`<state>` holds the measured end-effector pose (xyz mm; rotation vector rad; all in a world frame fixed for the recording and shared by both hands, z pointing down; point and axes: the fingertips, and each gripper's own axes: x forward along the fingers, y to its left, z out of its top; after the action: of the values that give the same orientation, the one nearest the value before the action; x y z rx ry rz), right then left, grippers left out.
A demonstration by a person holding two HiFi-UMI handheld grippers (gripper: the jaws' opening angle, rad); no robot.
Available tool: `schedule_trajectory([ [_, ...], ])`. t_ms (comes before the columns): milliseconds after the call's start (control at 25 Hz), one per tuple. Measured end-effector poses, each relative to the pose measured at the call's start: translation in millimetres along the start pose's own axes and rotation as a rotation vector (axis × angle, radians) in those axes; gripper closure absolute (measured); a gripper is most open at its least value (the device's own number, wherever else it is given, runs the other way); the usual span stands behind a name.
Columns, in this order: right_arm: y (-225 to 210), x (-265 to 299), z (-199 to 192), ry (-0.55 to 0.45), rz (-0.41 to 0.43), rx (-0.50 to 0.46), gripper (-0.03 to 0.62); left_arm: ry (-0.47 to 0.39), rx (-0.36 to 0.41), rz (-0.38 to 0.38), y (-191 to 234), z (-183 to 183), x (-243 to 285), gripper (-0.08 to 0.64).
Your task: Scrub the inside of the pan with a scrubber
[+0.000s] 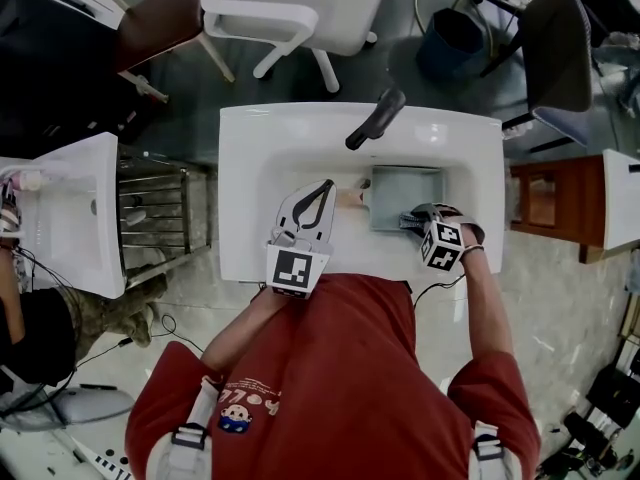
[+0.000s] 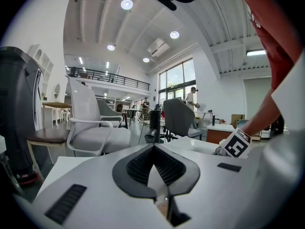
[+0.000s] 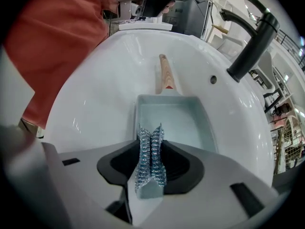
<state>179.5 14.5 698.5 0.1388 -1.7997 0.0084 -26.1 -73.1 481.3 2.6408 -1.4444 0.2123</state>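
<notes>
1. Right gripper [image 3: 151, 147]: the jaws are clamped on one steel-wool scrubber [image 3: 149, 163]. The scrubber stands upright between the pads and projects a little past the tips.
2. Left gripper [image 2: 153, 150]: the jaws are closed, with the tips meeting. No object is seen clamped between them. The gripper sits to the left of the right gripper, well apart from it.
3. Pan [image 3: 174, 120]: one, rectangular and pale grey, open side up. It lies directly ahead of the right gripper, just beyond the scrubber. The scrubber sits at the pan's near wall; contact with the pan cannot be confirmed.
4. Pan handle [image 3: 165, 73]: one, wooden. It extends from the pan's far wall, away from the right gripper. In the head view its free end lies just beside the left gripper's tips and apart from them.
5. Sink [image 1: 250, 168]: one white basin. It holds the pan and lies below both grippers.
6. Faucet [image 3: 250, 46]: one, black. It stands beyond the pan, ahead and to the right of the right gripper. One overflow hole [image 3: 213, 79] sits in the basin wall near its base.
7. Chair [image 1: 300, 8]: one white chair stands on the floor beyond the faucet, ahead of the left gripper.
</notes>
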Motion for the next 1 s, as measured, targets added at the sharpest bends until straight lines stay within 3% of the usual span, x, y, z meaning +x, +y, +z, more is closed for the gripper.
schedule_trajectory([
  [120,0.7,0.3,-0.9,-0.001,0.028,0.016,0.44,-0.001,0.012,-0.001,0.1,2.6,-0.2,0.546],
  [400,-0.7,0.4,-1.8,-0.013,0.006,0.023,0.44,0.016,-0.018,0.008,1.7,-2.2,-2.7,0.546],
  [1000,-35.3,7.9,-2.2,0.011,-0.128,-0.026,0.436,-0.01,0.015,0.001,1.1,3.2,-3.0,0.546],
])
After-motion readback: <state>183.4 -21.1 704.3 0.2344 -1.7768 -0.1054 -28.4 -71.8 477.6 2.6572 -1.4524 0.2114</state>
